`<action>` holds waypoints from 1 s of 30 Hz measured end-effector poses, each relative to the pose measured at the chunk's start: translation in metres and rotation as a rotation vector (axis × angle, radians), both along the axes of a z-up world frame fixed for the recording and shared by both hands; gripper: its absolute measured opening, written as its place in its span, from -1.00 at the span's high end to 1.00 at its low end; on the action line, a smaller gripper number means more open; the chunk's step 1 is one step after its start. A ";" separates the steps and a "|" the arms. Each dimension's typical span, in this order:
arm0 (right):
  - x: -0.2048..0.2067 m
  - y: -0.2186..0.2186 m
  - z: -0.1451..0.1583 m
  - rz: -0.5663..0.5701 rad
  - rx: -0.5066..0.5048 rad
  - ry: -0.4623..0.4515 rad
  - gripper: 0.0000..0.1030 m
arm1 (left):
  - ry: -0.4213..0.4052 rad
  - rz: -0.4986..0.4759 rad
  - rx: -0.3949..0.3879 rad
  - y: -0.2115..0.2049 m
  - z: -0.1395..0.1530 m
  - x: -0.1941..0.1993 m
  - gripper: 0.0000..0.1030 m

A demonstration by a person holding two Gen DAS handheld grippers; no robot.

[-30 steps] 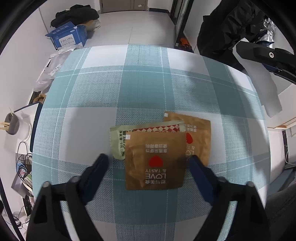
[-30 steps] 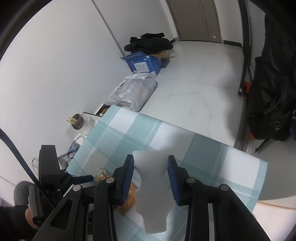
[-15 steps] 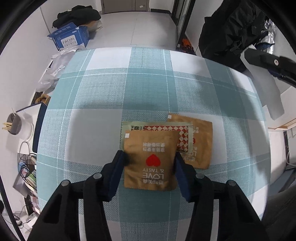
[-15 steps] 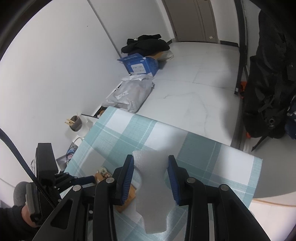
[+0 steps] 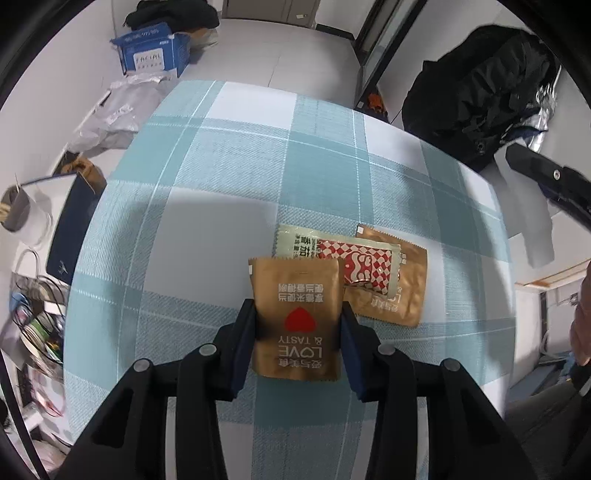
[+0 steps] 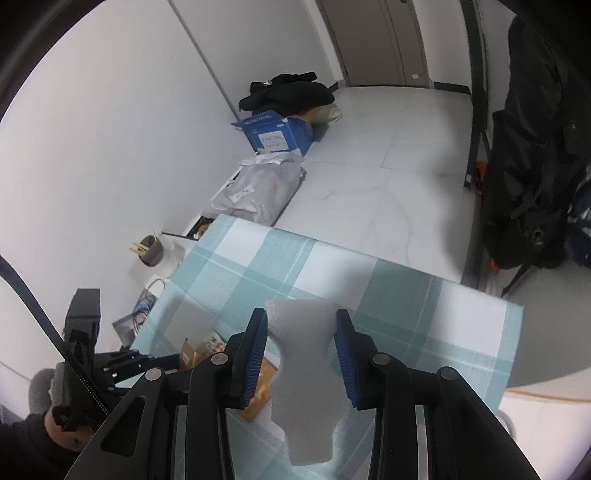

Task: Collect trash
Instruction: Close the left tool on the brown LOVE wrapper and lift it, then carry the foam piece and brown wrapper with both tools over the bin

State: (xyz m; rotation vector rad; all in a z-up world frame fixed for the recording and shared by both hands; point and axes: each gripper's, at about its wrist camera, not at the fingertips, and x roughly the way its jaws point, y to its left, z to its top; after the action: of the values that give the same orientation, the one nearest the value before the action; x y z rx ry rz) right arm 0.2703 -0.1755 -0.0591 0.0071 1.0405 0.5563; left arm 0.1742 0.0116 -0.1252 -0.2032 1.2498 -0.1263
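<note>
My left gripper (image 5: 298,328) is shut on a brown "LOVE & TASTY" snack packet (image 5: 295,314), held just above the plaid tablecloth (image 5: 221,177). Behind it lie a red-and-white checked wrapper (image 5: 364,264) and a second brown packet (image 5: 397,295), overlapping on the cloth. My right gripper (image 6: 300,345) is shut on a white foam sheet (image 6: 306,387), held up over the table's right side; it also shows at the right edge of the left wrist view (image 5: 532,236). The left gripper (image 6: 147,360) and the wrappers (image 6: 207,345) show low in the right wrist view.
On the floor beyond the table stand a blue cardboard box (image 5: 151,55), a grey plastic bag (image 5: 114,118) and dark clothing (image 5: 173,14). A black backpack (image 5: 476,107) hangs at the right. A cup with sticks (image 6: 147,251) stands left of the table.
My left gripper closed on the front brown packet and drew it back toward me, uncovering the checked wrapper. The right gripper has kept its hold on the foam sheet.
</note>
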 end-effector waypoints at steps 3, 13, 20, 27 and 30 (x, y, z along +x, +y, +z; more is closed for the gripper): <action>-0.003 -0.001 0.002 -0.034 0.029 0.009 0.31 | -0.010 0.003 0.010 0.001 0.001 -0.001 0.29; -0.034 0.011 0.018 -0.054 0.069 -0.028 0.31 | -0.077 0.027 -0.042 0.015 0.019 -0.020 0.33; -0.069 0.020 0.013 -0.064 0.066 -0.029 0.31 | -0.126 0.004 -0.078 0.021 0.030 -0.031 0.34; -0.100 0.027 0.013 -0.076 0.064 -0.041 0.31 | -0.190 -0.005 -0.119 0.029 0.047 -0.043 0.34; -0.110 0.027 0.015 -0.089 0.066 -0.052 0.31 | -0.221 -0.005 -0.137 0.032 0.056 -0.048 0.34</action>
State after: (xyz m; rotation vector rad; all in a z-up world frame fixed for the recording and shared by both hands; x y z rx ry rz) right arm 0.1603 -0.1481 -0.0441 0.0967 0.9665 0.5073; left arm 0.1259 0.0438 -0.0694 -0.2963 1.0222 -0.2332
